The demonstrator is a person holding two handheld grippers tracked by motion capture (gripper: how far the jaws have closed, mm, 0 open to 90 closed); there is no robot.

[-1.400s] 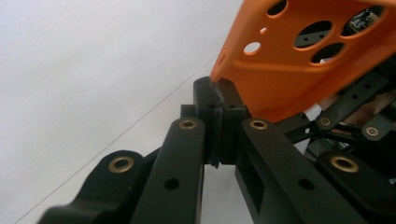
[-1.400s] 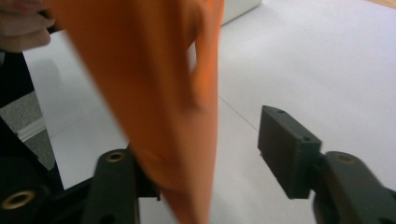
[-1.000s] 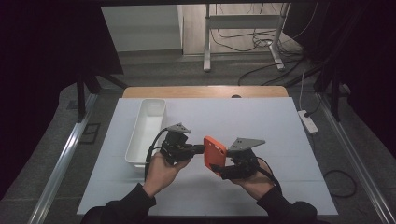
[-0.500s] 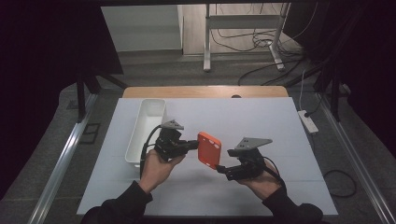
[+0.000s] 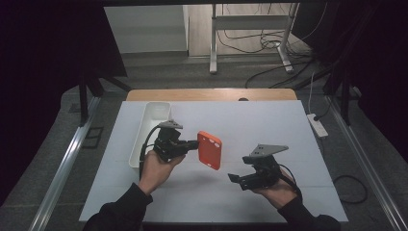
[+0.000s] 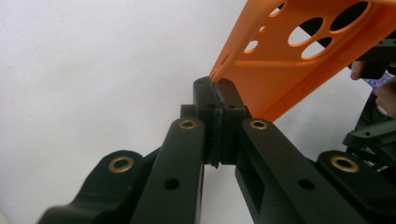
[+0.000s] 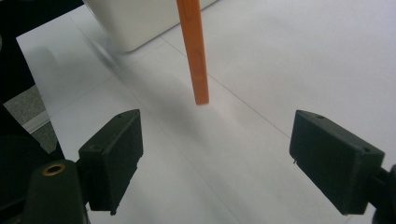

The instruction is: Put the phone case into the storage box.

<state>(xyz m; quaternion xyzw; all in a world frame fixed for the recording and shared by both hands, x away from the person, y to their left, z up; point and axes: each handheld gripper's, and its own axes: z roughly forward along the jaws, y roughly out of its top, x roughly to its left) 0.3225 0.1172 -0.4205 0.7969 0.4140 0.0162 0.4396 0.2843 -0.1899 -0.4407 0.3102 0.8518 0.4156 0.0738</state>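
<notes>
An orange phone case with round camera holes hangs upright above the white table sheet. My left gripper is shut on its left edge. In the left gripper view the jaws pinch a corner of the case. My right gripper sits lower right, apart from the case. Its jaws have just been opening and hold nothing. In the right gripper view the case hangs edge-on beyond the open right gripper.
A long white tray lies at the sheet's left, just behind my left hand, and its corner appears in the right gripper view. A power strip lies beyond the table's right edge. Cables and desk legs stand behind the table.
The right gripper has come off the orange case, opened wider and drawn back to the right. The left gripper has carried the case leftward, away from it.
</notes>
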